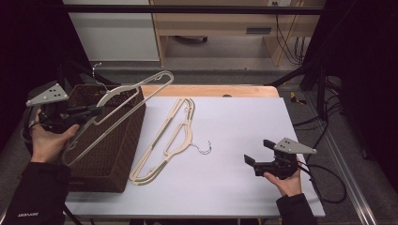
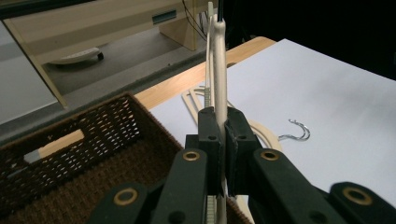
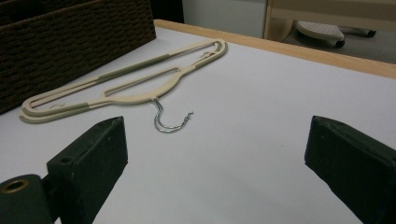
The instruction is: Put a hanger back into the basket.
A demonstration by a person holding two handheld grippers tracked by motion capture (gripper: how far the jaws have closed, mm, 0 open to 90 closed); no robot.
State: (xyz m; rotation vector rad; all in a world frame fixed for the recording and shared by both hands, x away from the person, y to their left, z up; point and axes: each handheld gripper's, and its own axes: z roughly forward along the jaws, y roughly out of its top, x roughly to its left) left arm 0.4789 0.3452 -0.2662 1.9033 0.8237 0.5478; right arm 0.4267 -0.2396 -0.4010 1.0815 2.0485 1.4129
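Hangers are what I am working with, and the biggest thing beside them is the white table (image 1: 234, 187), which is carrying everything else. At its left edge a dark brown wicker basket (image 1: 117, 154) is sitting; through its weave in the left gripper view I am seeing a pale wooden piece (image 2: 60, 143) lying low against the far wall, and I cannot tell what it is.

Over the basket I am holding one cream hanger (image 1: 136, 96) in the air, tilted, its metal hook pointing to the far side and its long bar slanting down toward my left hand. My left gripper (image 1: 87, 112) is clamping this hanger; in the left gripper view the two black jaws are pressing together on its thin edge, which is rising straight up between them.

Just beside the basket, on the white surface, two more cream hangers (image 1: 171, 138) are lying flat, stacked one on the other, with a wire hook (image 1: 205, 148) curling out toward the middle of the table. They are lying close by the basket's right wall.

My right gripper (image 1: 256, 154) is hovering low over the near right part of the table, well apart from the flat hangers. Its jaws are standing wide apart with nothing between them, pointing toward the wire hook.
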